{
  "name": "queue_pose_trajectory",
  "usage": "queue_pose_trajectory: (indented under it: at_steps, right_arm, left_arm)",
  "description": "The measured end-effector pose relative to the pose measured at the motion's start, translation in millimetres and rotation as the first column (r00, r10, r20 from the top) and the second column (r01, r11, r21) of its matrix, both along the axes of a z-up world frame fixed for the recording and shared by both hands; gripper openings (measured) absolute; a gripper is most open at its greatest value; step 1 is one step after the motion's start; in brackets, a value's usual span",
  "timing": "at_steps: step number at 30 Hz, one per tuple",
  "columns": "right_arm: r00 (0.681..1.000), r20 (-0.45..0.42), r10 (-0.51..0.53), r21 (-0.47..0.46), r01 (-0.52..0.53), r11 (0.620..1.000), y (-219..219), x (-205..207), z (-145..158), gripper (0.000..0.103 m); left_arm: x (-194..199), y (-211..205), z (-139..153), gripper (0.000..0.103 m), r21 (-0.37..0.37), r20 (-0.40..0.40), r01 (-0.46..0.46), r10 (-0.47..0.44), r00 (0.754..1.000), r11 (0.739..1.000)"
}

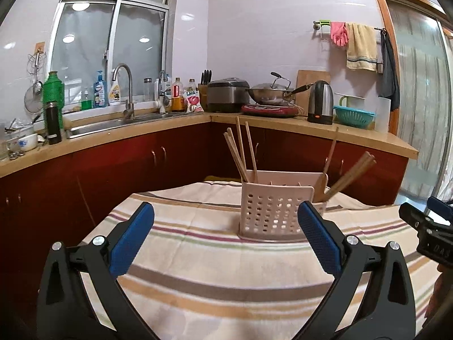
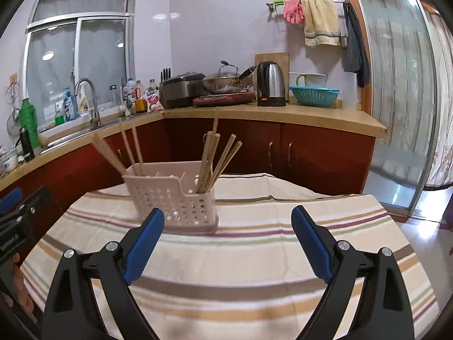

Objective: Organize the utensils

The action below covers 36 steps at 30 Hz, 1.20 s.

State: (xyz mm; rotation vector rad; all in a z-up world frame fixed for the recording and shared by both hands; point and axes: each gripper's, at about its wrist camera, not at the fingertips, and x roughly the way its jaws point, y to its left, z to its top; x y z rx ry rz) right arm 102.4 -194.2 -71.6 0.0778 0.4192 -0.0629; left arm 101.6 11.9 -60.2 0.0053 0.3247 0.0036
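A: Tongs first: how do the two pairs stand?

B: The left tongs (image 1: 226,222) are spread wide, blue pads (image 1: 133,239) well apart, with nothing between them. The right tongs (image 2: 228,228) are spread just as wide and likewise hold nothing. Both hang above the striped cloth (image 2: 254,257) on the table.

A: Rack and chopsticks: where are they relative to the tongs?

B: The pale perforated rack (image 1: 273,212) stands upright on the cloth, straight ahead of the left tongs, its lower front showing between the pads. From the right wrist view the rack (image 2: 175,198) sits ahead and left of centre, just beyond the left pad (image 2: 144,245). One bundle of chopsticks (image 1: 240,153) leans out of the rack's left end; a second bundle (image 2: 218,161) leans out of its right end.

A: And beyond the rack?

B: A counter (image 1: 311,127) with a kettle (image 1: 320,102) and a sink (image 1: 113,123).
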Motion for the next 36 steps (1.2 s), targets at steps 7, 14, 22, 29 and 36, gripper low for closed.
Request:
queue_pose_trajectory:
  at_steps: [7,14,22,29,36]
  right_arm:
    - [0.998,0.060,0.027,0.009,-0.028,1.000,7,-49,25,0.089]
    - [0.991,0.131,0.042,0.007,-0.043,0.999,11,-84,54,0.091]
    - [0.983,0.178,0.039,0.014,-0.042,0.999,12,-113,73,0.092]
    - [0.978,0.207,0.031,0.011,-0.034,0.999,13,-128,80,0.093]
    - [0.979,0.203,0.031,0.008,-0.033,0.999,15,-128,79,0.093]
  left_arm:
    - [-49,-5,22,0.099,-0.008,0.032,0.030,-0.030,0.999,1.000]
    - [-92,-12,51,0.099,0.031,0.103,0.036,-0.039,0.994,0.999]
    - [-119,-12,65,0.099,0.024,0.129,0.041,-0.043,0.991,0.999]
    - [-127,-11,67,0.099,0.024,0.129,0.035,-0.038,0.991,0.999]
    - [-130,-10,68,0.099,0.021,0.138,0.026,-0.029,0.990,0.999]
